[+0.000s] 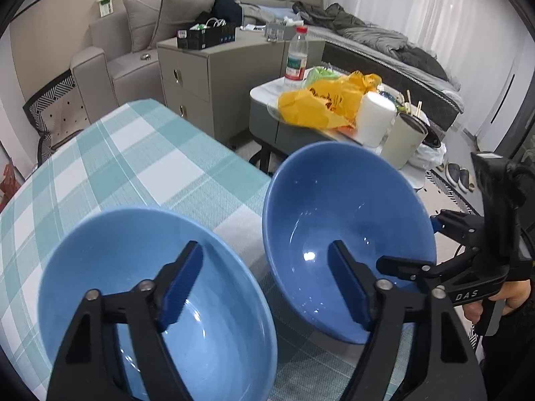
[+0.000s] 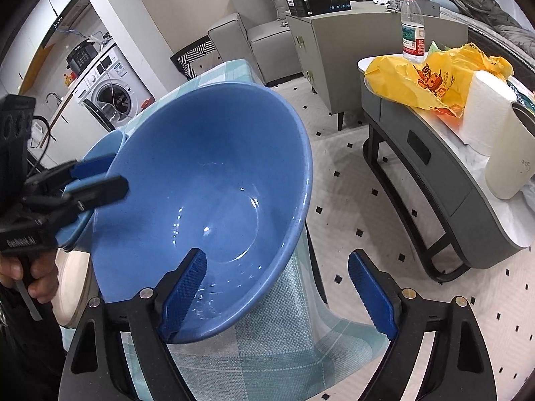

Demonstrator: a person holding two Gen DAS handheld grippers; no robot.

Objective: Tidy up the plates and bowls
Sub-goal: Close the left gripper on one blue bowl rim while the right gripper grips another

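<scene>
Two blue bowls stand on the teal checked tablecloth (image 1: 133, 167). The lighter blue bowl (image 1: 110, 260) is at the left; the darker blue bowl (image 1: 334, 207) is at the right by the table edge, tilted. My left gripper (image 1: 264, 280) is open, its left finger inside the lighter bowl, its right finger in front of the darker bowl. My right gripper (image 2: 277, 287) is open, its left finger inside the darker bowl (image 2: 207, 180), its right finger outside past the rim. The right gripper also shows in the left wrist view (image 1: 434, 244), with one finger on each side of the darker bowl's rim.
A grey side table (image 2: 434, 173) at the right holds a yellow bag (image 2: 431, 77), a water bottle (image 2: 413, 30), a paper roll (image 2: 485, 113) and a cream cup (image 2: 511, 157). A drawer cabinet (image 1: 207, 77), sofa and bed stand behind. A washing machine (image 2: 113, 93) is far left.
</scene>
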